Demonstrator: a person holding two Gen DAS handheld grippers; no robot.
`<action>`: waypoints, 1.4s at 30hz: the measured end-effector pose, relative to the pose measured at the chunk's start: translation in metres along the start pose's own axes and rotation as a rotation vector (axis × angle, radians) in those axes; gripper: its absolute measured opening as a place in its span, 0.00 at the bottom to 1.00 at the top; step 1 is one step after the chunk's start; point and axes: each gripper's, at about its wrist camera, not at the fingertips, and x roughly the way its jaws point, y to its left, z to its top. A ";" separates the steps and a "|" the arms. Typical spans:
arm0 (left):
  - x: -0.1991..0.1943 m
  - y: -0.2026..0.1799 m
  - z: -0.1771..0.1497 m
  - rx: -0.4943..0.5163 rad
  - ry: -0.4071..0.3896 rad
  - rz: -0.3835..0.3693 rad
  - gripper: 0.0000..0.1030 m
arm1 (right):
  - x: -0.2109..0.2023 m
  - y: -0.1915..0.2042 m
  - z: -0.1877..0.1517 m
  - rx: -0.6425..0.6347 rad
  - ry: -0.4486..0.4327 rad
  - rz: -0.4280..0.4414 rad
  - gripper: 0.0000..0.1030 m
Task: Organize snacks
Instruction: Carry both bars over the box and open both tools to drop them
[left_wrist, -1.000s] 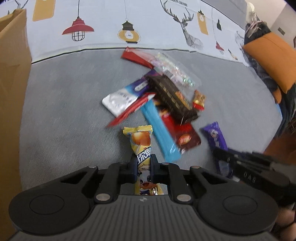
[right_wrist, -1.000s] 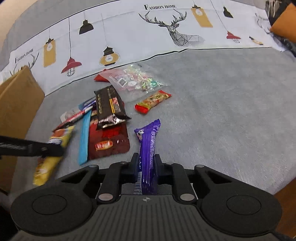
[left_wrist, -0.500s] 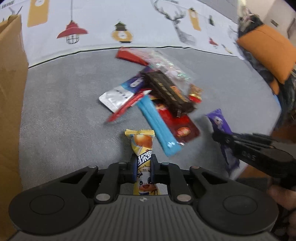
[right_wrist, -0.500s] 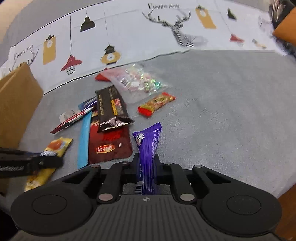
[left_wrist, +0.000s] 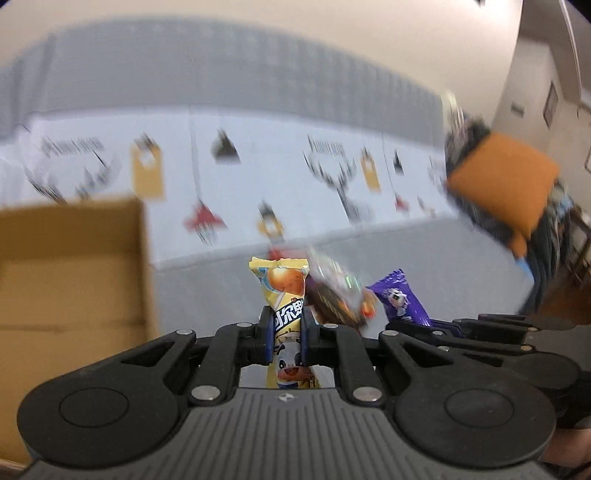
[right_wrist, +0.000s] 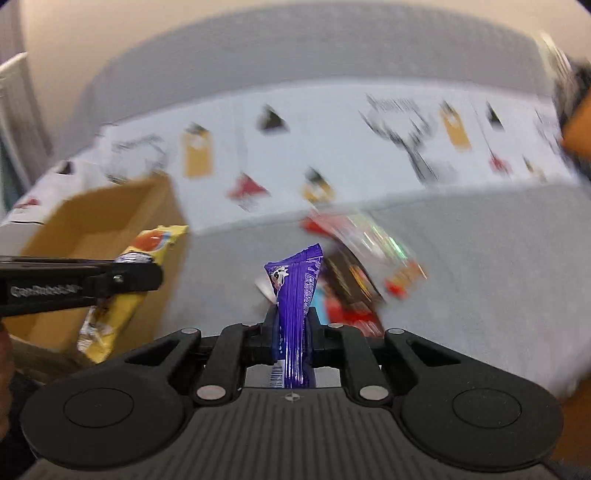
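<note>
My left gripper (left_wrist: 285, 326) is shut on a yellow snack packet (left_wrist: 282, 291) and holds it upright in the air. It also shows in the right wrist view (right_wrist: 122, 280) next to the brown cardboard box (right_wrist: 110, 206). My right gripper (right_wrist: 291, 325) is shut on a purple snack packet (right_wrist: 295, 291), also lifted. The purple packet shows in the left wrist view (left_wrist: 399, 299) to the right. The box (left_wrist: 70, 266) is at the left. The remaining snack pile (right_wrist: 362, 273) lies blurred on the grey sofa seat (right_wrist: 480, 258).
A white cloth with lamp and deer prints (left_wrist: 295, 166) covers the sofa back. An orange cushion (left_wrist: 502, 181) lies at the right end of the sofa. The views are motion-blurred.
Both grippers have risen and tilted up with their packets, away from the pile. The cardboard box has come into view at the left in both views.
</note>
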 end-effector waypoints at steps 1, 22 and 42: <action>-0.013 0.006 0.006 -0.008 -0.037 0.015 0.14 | -0.005 0.012 0.011 -0.012 -0.018 0.023 0.13; -0.106 0.144 0.004 -0.196 -0.186 0.234 0.14 | 0.013 0.204 0.085 -0.246 -0.048 0.342 0.13; -0.003 0.225 -0.064 -0.280 0.166 0.278 0.14 | 0.149 0.232 0.006 -0.300 0.288 0.236 0.13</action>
